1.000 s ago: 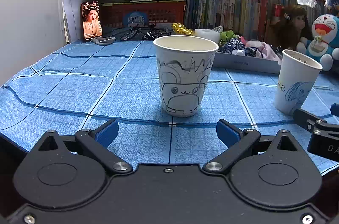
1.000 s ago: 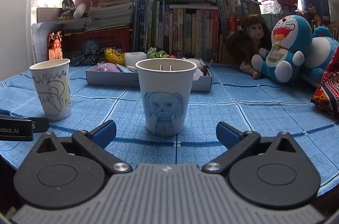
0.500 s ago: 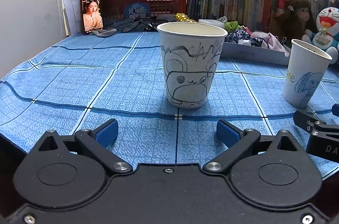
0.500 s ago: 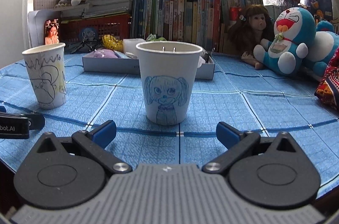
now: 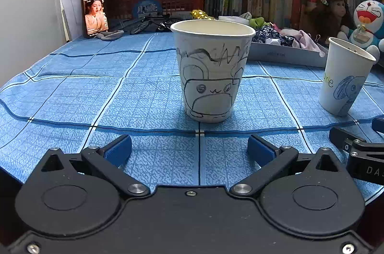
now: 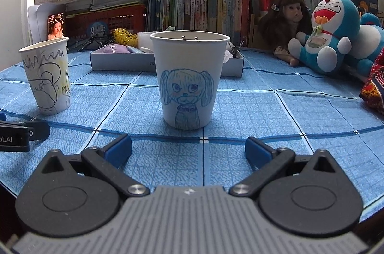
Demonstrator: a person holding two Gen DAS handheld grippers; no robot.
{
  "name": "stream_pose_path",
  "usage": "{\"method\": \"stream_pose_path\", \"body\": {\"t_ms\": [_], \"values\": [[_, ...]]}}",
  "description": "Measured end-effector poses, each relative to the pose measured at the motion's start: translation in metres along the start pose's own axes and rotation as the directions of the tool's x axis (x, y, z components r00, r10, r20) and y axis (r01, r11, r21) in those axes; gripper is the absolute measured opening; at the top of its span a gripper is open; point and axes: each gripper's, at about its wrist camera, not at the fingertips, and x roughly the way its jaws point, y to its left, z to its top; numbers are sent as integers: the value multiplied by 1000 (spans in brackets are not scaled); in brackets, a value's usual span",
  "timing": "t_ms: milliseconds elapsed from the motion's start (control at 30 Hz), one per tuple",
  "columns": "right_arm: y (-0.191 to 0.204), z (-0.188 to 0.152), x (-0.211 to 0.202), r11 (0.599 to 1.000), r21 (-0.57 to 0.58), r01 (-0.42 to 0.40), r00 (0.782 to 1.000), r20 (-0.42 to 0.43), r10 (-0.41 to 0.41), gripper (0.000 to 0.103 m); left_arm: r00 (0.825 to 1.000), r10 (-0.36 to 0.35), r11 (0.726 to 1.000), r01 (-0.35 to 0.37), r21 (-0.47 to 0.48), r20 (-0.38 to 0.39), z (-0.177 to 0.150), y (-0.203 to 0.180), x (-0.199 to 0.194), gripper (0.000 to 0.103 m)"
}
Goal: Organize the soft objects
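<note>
The left gripper [image 5: 189,149] hovers low over the tabletop [image 5: 72,95] with its jaws spread wide and nothing between them. Straight ahead of those jaws, just beyond the blue fingertips [image 5: 118,149], stands a paper cup with a black animal doodle [image 5: 212,70], upright on the blue checked cloth. Beyond that cup and to the right of the jaws lies a shallow grey tray [image 5: 283,53] heaped with soft fabric items [image 5: 285,36].

The right gripper [image 6: 188,149] is likewise low, jaws wide apart and empty. Directly ahead of its jaws stands a paper cup with a blue girl drawing [image 6: 189,78], upright, clear of both fingertips. The tray sits behind this cup. Farther right of the jaws, a brown-haired doll [image 6: 285,23] and a Doraemon plush [image 6: 333,30] rest by the books [image 6: 204,4].
</note>
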Motion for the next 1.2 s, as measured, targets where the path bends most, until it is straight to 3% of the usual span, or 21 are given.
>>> {"method": "stream_pose_path", "body": {"t_ms": [1200], "values": [[0,5,2,1000,0,1,999,-34,-1,103,1000,-1,1000,2,2,-28,4,-1,4,103]]}}
